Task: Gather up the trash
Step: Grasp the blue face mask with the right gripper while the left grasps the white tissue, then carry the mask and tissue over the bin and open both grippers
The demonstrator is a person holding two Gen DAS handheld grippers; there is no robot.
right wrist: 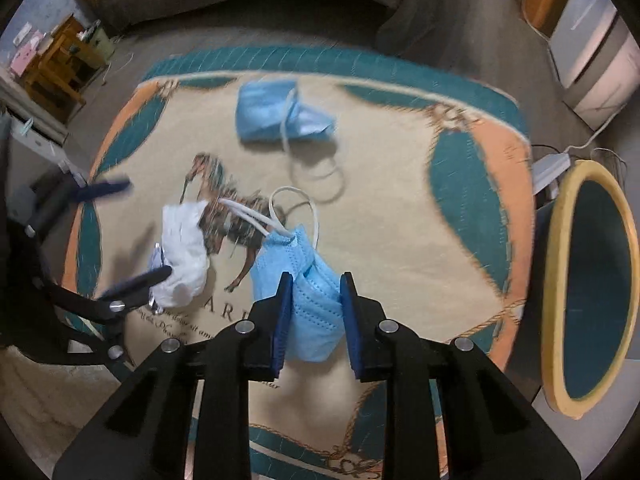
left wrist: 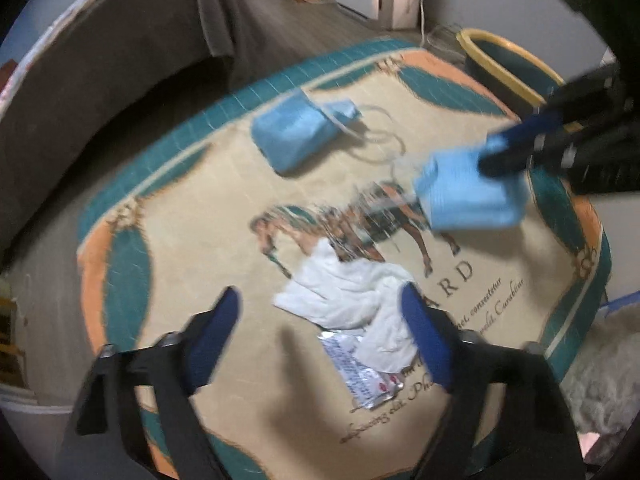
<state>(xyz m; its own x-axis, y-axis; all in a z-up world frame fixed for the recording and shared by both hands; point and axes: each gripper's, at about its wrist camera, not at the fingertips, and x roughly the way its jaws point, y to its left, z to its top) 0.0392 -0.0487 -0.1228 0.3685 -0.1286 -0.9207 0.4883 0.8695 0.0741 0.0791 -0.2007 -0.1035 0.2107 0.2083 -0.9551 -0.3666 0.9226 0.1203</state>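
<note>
Right hand-held gripper (right wrist: 314, 280): fingers clamped on a blue mask (right wrist: 308, 300), which sits between the two pads with its white ear loops (right wrist: 280, 216) trailing forward. In the left wrist view the same mask (left wrist: 468, 196) hangs off the right hand-held gripper (left wrist: 500, 156), clear of the rug (left wrist: 192, 208).

Left hand-held gripper (left wrist: 320, 304): fingers spread wide, nothing held. A crumpled white tissue (left wrist: 352, 300) lies on the rug between and just ahead of its fingers, touching or overlapping the right one; which, I cannot tell. A foil wrapper (left wrist: 360, 376) lies between the fingers, partly under the tissue.

A second blue mask (left wrist: 300, 136) lies on the rug, well ahead of both grippers, with its loops beside it.

A yellow-rimmed bin (right wrist: 592, 292) stands off the rug's edge, to the right of the right hand-held gripper.

Both views are motion-blurred.
</note>
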